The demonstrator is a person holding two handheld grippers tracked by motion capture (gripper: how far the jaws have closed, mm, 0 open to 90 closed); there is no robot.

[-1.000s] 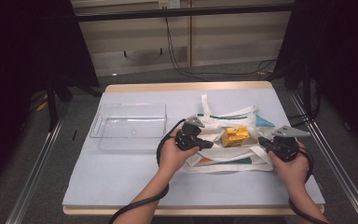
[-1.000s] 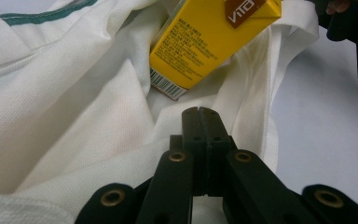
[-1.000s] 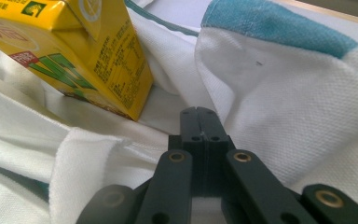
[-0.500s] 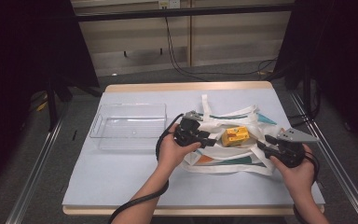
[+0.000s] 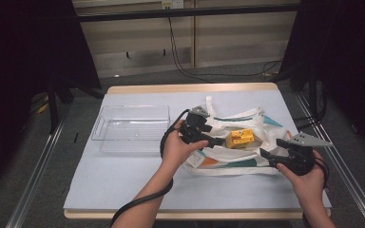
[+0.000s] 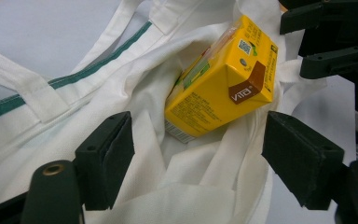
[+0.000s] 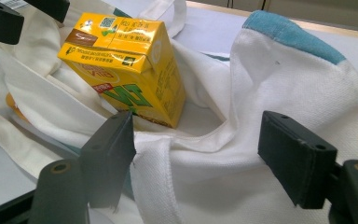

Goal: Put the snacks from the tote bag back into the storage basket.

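Fingers of both grippers, left (image 5: 217,141) and right (image 5: 265,155), just opened wide off the white bag (image 5: 228,159); carton (image 5: 240,138) centre frame; regrip hems evenly.

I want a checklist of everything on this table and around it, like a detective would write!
Surface: pale blue table top with a wooden edge.
Job's things: yellow drink carton lies in the open white tote bag.
Clutter: clear plastic tray at the left, nothing in it.
Grippers: left gripper and right gripper have just been opening; both open, bag cloth between the jaws, not pinched.
Cables: a black cable trails from the left gripper; more on the floor.
Surroundings: dark frame, metal rails, grey floor.
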